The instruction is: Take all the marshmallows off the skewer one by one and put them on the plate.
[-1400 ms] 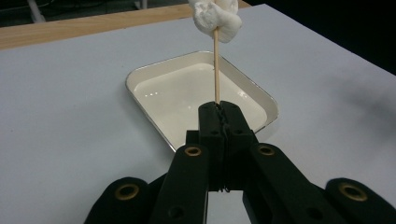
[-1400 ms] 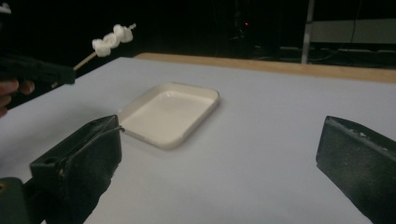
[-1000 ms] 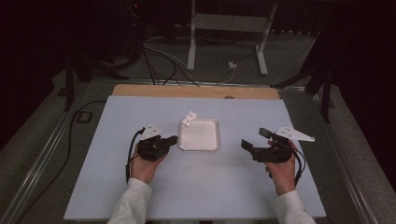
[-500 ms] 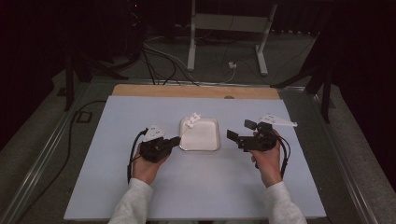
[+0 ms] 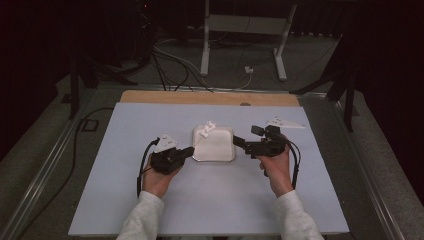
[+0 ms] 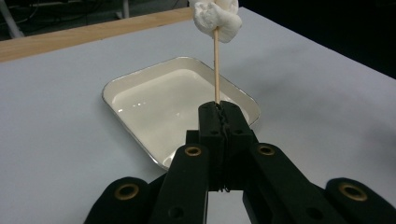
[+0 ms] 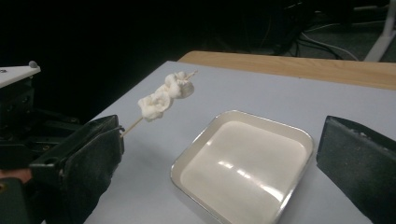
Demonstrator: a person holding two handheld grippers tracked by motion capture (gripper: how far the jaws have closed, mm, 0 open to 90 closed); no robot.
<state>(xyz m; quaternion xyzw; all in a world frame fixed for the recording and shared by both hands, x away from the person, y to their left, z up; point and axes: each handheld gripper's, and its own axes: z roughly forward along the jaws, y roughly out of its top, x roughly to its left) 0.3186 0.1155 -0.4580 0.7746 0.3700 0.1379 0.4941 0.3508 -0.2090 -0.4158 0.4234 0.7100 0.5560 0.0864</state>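
Two white, lumpy marshmallow pieces point(image 6: 215, 18) sit bunched near the tip of a thin wooden skewer point(image 6: 216, 70), whose bare lower end is clamped between the closed jaws of the left gripper point(image 5: 189, 151), so the sweets hang above the far left corner of the shallow white tray point(image 5: 220, 150) on the pale table point(image 5: 125, 200). Right of the tray, the right gripper point(image 5: 240, 143) holds nothing, jaws spread wide, and has slid leftward from its earlier spot well apart from the tray to just beside its right rim.
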